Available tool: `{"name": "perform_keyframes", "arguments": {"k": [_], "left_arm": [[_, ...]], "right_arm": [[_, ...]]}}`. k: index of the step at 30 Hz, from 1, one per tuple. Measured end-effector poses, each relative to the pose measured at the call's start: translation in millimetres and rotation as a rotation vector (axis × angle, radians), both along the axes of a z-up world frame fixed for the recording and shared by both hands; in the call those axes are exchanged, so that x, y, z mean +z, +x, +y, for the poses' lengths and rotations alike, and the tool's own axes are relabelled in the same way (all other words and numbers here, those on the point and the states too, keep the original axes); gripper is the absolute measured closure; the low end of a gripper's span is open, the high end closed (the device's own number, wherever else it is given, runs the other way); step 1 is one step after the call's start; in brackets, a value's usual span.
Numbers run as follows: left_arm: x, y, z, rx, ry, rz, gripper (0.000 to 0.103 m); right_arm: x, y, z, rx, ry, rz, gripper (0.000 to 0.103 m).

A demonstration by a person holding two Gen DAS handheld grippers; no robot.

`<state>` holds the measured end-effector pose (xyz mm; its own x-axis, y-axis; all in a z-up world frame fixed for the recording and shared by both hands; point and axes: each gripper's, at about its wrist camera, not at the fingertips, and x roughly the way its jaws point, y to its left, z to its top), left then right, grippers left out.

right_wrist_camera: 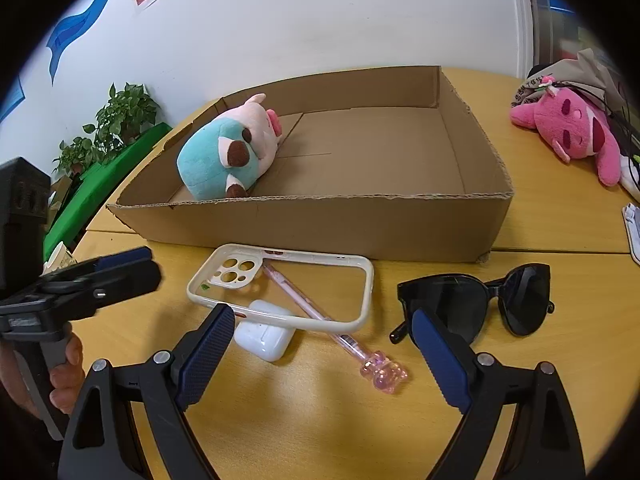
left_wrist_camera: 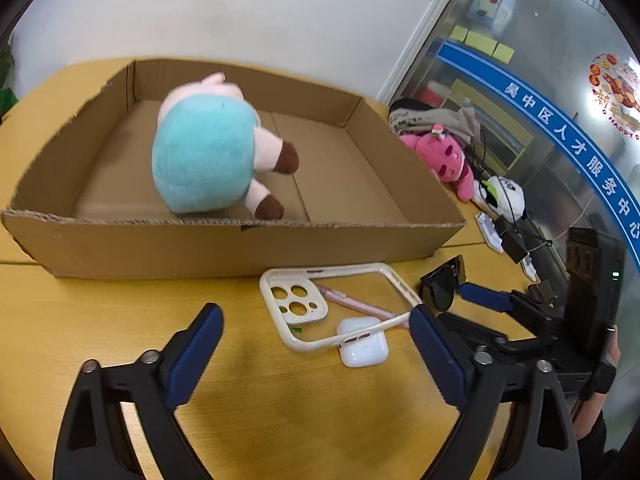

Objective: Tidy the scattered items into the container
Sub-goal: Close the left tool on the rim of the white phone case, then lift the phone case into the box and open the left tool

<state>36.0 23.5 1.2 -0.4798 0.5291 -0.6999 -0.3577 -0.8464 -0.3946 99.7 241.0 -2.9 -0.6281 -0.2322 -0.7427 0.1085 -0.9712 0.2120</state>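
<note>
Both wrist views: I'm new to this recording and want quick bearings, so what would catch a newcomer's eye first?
Most striking is the teal and pink plush pig lying alone in the left part of the shallow cardboard box at the back of the yellow table. In front of the box sits a small pile: a cream phone case resting over a white earbud case and a pink pen, with black sunglasses to the right.
</note>
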Motion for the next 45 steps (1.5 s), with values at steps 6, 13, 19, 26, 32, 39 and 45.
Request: {"name": "perform_keyframes", "arguments": {"k": [6, 13, 19, 26, 32, 39, 45], "left_arm": [[-30, -16, 6, -0.009, -0.021, -0.102, 0.040], [-47, -20, -2, 0.003, -0.017, -0.175, 0.084], [-49, -13, -10, 0.012, -0.068, -0.168, 0.098], [-47, 1, -34, 0.073, -0.105, -0.154, 0.099], [-46, 16, -54, 0.107, -0.098, -0.150, 0.098], [-32, 22, -48, 0.107, -0.116, -0.108, 0.098], [18, 23, -44, 0.108, -0.086, 0.004, 0.098]], "right_arm": [[-5, 4, 9, -0.017, -0.021, -0.018, 0.011], [-10, 5, 8, -0.005, -0.042, -0.033, 0.011], [-10, 4, 11, -0.006, -0.058, -0.035, 0.012], [-13, -13, -3, 0.024, -0.031, -0.065, 0.015], [-33, -13, -34, 0.120, -0.010, -0.148, 0.072], [-22, -7, -38, 0.117, -0.003, -0.114, 0.091], [19, -4, -28, 0.086, -0.021, 0.005, 0.094]]}}
